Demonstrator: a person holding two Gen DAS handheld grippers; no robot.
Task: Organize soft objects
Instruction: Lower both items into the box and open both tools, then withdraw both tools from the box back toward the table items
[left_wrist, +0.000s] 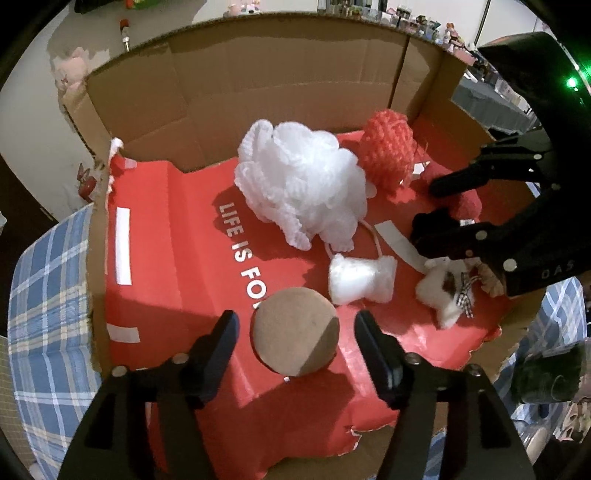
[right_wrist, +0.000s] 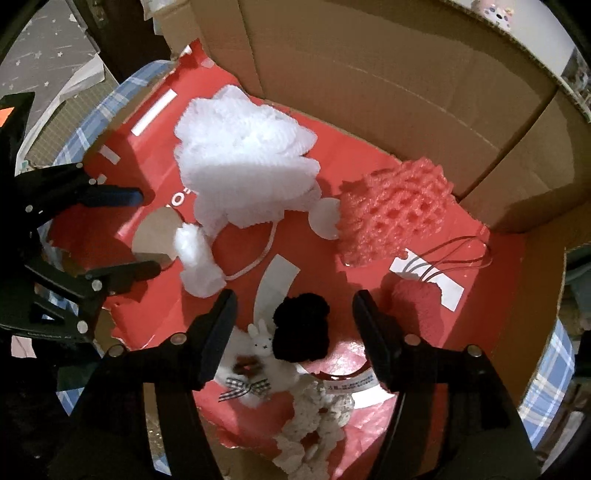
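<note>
Box: soft things gathered on the red liner (left_wrist: 155, 280) of the cardboard box (left_wrist: 288, 66), likely the collecting spot.
Left hand-held gripper (left_wrist: 295, 332): jaws apart, empty, angled steeply down over the tan round puff (left_wrist: 295, 332).
Right hand-held gripper (right_wrist: 294, 314): jaws wide, nothing clamped, tipped down above the black pompom (right_wrist: 301, 328).
Neighbours: white mesh pouf (left_wrist: 299, 184) mid-box, red knit pouch (left_wrist: 388, 151) behind it.

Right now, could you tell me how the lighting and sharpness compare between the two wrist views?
Left wrist view: sharp, hard shadows beside the white mesh pouf. Right wrist view: softer, the pouf nearly washed out, the black pompom featureless; both bend at the edges.
</note>
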